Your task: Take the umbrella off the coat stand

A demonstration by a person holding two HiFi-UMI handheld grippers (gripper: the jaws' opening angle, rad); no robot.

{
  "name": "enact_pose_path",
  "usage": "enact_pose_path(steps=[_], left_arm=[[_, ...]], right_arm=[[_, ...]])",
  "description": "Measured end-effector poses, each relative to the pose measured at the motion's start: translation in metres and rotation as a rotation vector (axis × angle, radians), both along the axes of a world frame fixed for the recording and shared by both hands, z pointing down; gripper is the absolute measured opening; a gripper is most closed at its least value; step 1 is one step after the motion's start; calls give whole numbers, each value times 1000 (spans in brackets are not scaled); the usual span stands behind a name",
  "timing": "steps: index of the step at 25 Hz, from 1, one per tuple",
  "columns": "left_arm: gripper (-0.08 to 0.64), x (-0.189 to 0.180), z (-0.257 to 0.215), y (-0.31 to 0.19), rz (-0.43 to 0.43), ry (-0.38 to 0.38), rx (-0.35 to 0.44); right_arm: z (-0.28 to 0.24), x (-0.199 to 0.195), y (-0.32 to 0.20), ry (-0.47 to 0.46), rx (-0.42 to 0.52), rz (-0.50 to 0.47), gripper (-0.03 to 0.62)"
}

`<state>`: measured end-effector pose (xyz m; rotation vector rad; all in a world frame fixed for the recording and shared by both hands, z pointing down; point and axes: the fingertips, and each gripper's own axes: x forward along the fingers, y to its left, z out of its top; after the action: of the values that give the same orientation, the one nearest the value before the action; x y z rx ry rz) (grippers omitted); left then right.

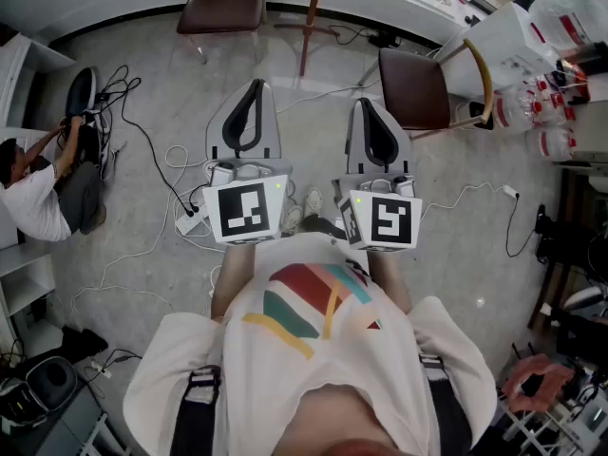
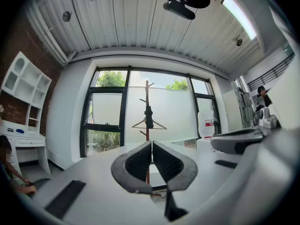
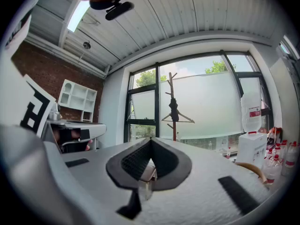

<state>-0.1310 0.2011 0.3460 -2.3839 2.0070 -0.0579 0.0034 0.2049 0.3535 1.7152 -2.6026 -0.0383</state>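
Ahead, one coat stand [image 2: 147, 90] — one umbrella [image 2: 148, 116], one hanger [image 2: 159, 124].

Ahead: I see open floor [image 1: 313, 131] up to the coat stand [image 1: 312, 17].
Left: a brown chair [image 1: 223, 8] stands just beside the stand.
Right: a second chair [image 1: 415, 88] and a white table [image 1: 503, 46] narrow my way.
Low: cables [image 1: 155, 155] trail across the floor.

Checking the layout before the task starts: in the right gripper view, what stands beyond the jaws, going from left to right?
White shelf unit → coat stand with the umbrella hanging on it → white box → bottles.
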Motion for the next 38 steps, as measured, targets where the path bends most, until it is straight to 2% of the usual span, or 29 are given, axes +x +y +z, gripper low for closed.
enact_pose_path(steps=[4,10,14,17,20,23,31,38], left_arm=[[12,2,-3,-9,12,20,17],[12,15,-11,-21,10,45,104],[12,30,-8,-28,27,30,52],[12,40,-11,-35,21,44,92],[11,52,-8,-39,22,35,61],[11,64,-4,-45,33,46,85],[11,101,7,-66,48,40,56],[11,113,7,-91,69,63,81]], right_arm=[[-1,-1,-7,3,3,2,0],[-5,7,-15,-41,1,-26,0],[-5,20,-21,-60,3,-30,0],[-3,29,-25,-78,-3,-49,0],[1,37,-29,-59,4,-55,0],[8,45,-32,-55,0,-64,0],[21,77,-48,-82,-20,-67,0],[25,96,-72,-81,-24,-47,0]])
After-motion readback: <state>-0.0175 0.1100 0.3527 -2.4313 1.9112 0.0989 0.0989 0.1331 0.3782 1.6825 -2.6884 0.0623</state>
